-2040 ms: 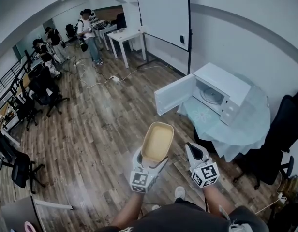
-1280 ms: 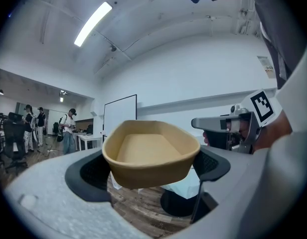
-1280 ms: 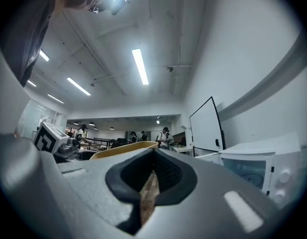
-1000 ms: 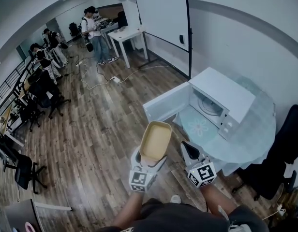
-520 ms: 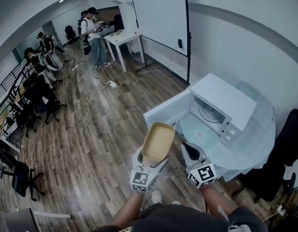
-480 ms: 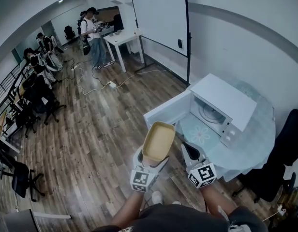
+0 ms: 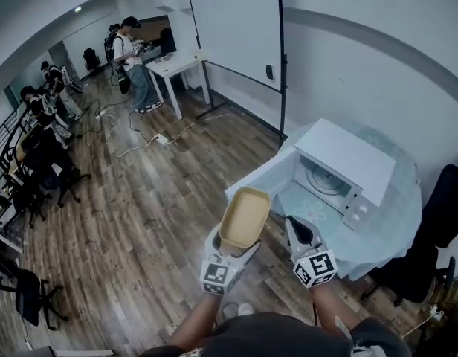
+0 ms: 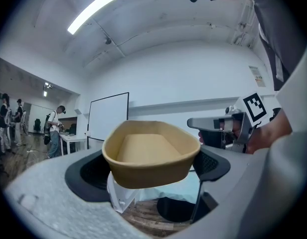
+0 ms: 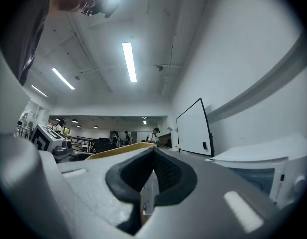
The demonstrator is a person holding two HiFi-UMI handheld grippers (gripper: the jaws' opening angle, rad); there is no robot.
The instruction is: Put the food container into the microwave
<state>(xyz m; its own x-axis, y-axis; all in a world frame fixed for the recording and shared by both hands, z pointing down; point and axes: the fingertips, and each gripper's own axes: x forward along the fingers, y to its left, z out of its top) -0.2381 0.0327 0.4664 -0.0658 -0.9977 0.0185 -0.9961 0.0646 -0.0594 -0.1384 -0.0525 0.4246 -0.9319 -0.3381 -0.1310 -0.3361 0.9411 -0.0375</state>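
1. The food container (image 7: 244, 217), a tan, empty, open-topped tub, is held up in the air over the wooden floor (image 7: 140, 199). It is outside the microwave, just short of the open door.
2. The left tongs (image 7: 229, 251) pinch the food container at its near end. The dark pads press against its two sides, and the rest of the tub juts forward, away from the person.
3. The right tongs (image 7: 300, 229) hover just beside the food container, on its right. Their pads are pressed together with nothing between them.
4. The microwave (image 7: 346, 162) is white and stands on a round bench (image 7: 392, 222) covered with a pale blue cloth, against the wall. Its door (image 7: 262, 188) swings wide open toward the left, and the round turntable shows inside the cavity.
5. A black chair (image 7: 444, 199) stands at the far right of the bench.
6. A whiteboard (image 7: 236, 28) stands on the floor along the wall beyond the microwave.
7. Farther off, several people (image 7: 128, 50) stand or sit among desks and office chairs, well apart from the tongs.
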